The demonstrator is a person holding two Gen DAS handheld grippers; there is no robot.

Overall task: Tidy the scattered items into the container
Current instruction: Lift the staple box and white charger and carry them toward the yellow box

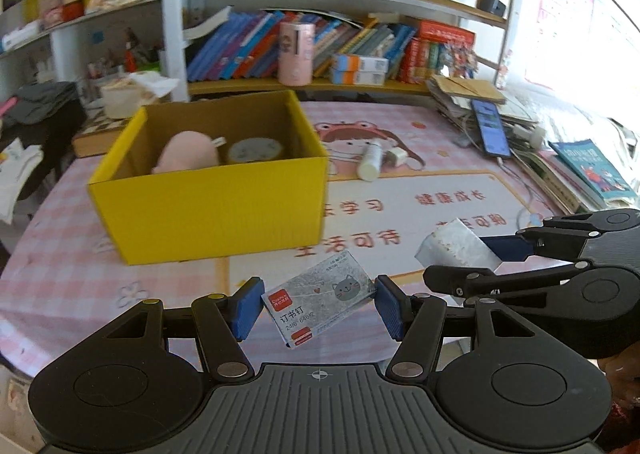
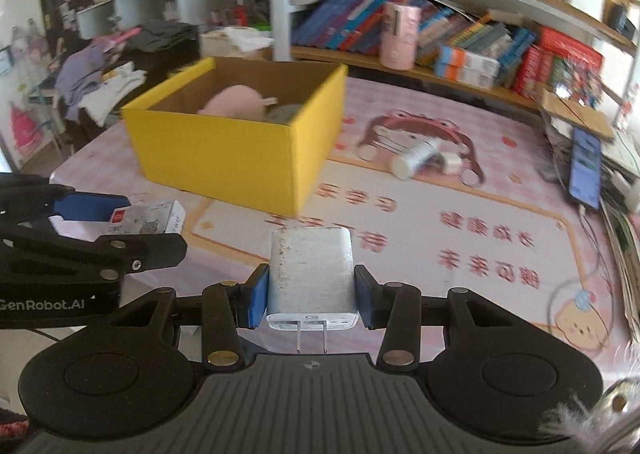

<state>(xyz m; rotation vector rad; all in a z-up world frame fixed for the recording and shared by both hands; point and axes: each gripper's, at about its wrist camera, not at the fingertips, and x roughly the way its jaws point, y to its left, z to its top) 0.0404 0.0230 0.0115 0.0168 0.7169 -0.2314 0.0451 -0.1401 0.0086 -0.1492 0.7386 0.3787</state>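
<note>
My left gripper [image 1: 318, 304] is shut on a small staple box [image 1: 318, 304] with a cat picture, held above the pink table mat. It also shows in the right wrist view [image 2: 146, 218]. My right gripper [image 2: 311, 298] is shut on a white charger plug [image 2: 311, 278], prongs pointing back at the camera; it also shows in the left wrist view [image 1: 456, 248]. The yellow cardboard box [image 1: 208, 210] stands ahead of both grippers and holds a pink plush [image 1: 188, 154] and a round tin [image 1: 254, 150].
A white tube [image 1: 370, 160] and a small white adapter [image 1: 396, 156] lie on the mat right of the box. A phone [image 1: 490, 126] on a cable and stacked books sit at the right edge. Bookshelves stand behind the table.
</note>
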